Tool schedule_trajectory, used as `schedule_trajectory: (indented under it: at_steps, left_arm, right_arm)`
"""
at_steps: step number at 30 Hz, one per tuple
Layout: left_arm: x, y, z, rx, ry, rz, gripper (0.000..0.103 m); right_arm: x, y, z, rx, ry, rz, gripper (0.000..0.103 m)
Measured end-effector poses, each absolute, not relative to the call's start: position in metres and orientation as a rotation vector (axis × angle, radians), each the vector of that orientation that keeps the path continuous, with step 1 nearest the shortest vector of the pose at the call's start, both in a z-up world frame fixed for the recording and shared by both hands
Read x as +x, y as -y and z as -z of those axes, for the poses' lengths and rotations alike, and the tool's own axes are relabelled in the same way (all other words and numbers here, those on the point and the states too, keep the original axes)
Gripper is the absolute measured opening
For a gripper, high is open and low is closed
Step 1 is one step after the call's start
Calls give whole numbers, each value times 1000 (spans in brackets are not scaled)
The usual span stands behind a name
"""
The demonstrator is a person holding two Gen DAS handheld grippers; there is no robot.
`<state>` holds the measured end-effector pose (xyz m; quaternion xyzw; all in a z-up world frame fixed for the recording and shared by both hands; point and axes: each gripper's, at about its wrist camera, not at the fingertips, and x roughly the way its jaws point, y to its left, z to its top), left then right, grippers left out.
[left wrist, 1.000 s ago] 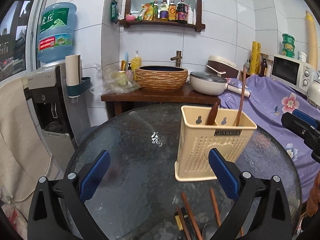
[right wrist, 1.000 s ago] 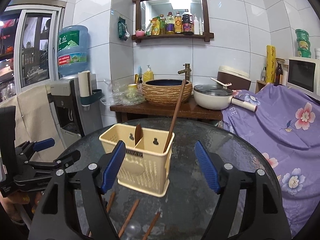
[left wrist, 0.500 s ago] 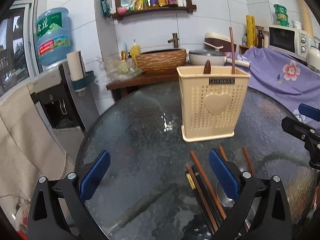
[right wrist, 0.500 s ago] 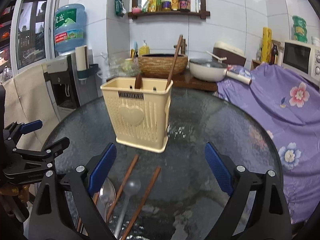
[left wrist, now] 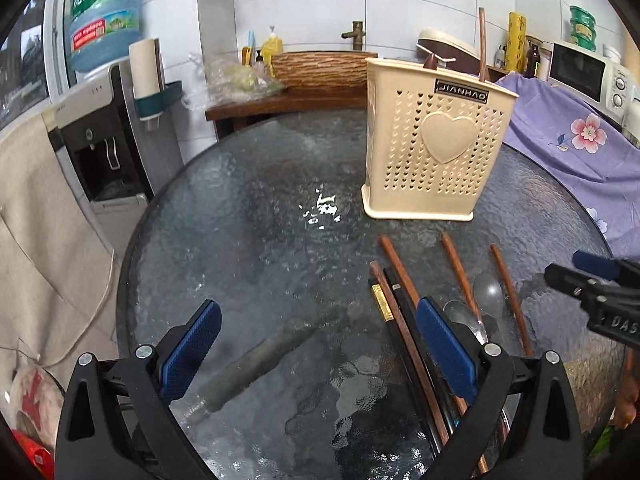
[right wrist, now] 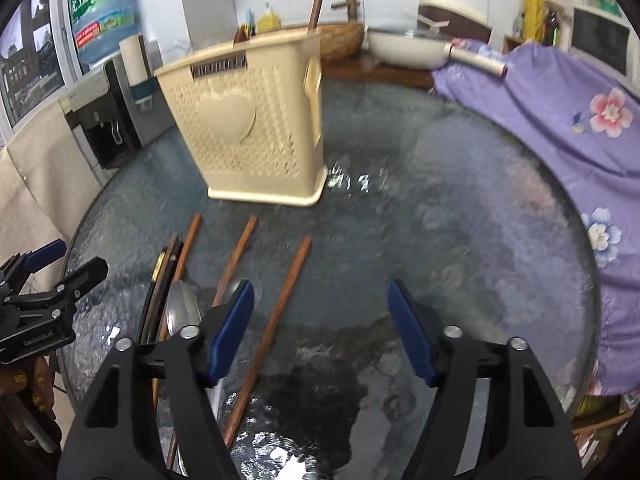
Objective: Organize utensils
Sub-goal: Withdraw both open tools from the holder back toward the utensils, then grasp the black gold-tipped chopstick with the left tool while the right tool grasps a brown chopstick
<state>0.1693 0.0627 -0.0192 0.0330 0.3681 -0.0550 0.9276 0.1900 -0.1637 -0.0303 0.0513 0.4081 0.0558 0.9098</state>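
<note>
A cream perforated utensil holder [left wrist: 436, 140] [right wrist: 252, 120] stands on the round glass table [left wrist: 248, 240]. A brown chopstick [left wrist: 482, 44] and a dark wooden handle stick out of it. In front of it lie several loose brown and black chopsticks [left wrist: 394, 264] [right wrist: 236, 256] and two spoons [left wrist: 486, 292] [right wrist: 182, 308]. My left gripper [left wrist: 320, 344] is open over bare glass, its right finger beside the black chopsticks. The jaws of my right gripper [right wrist: 320, 330] are closing. One brown chopstick [right wrist: 280, 316] lies on the glass under their gap, untouched by the pads.
A purple flowered cloth [right wrist: 560, 120] covers furniture to the right. Behind the table are a wooden counter with a woven basin [left wrist: 324, 68] and a pan [right wrist: 404, 48]. A water dispenser [left wrist: 96, 132] stands at the left. Each gripper shows at the edge of the other's view.
Both grippers have sunk toward the table and tipped downward. The loose chopsticks and spoons have come fully into view. The right jaws stand narrower than half a second ago.
</note>
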Motion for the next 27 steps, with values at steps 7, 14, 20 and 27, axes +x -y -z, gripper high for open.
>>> schedule_trajectory:
  at_steps: [7,14,20,27]
  left_arm:
    - [173,-55,28,64,-816,159,72]
    - [167,-43,40,84,-861,211,64]
    - [164,-38,47,96,-885,227,62]
    - [166,-36,53,99,-902,235,58]
  right_arm:
    - [199,154,44,132,-916,-148,48]
    - [201,143,51,109,-949,-163,45]
    - [201,135,59,84,-968,-164,43]
    - [201,130,62,45,-962,-151,42]
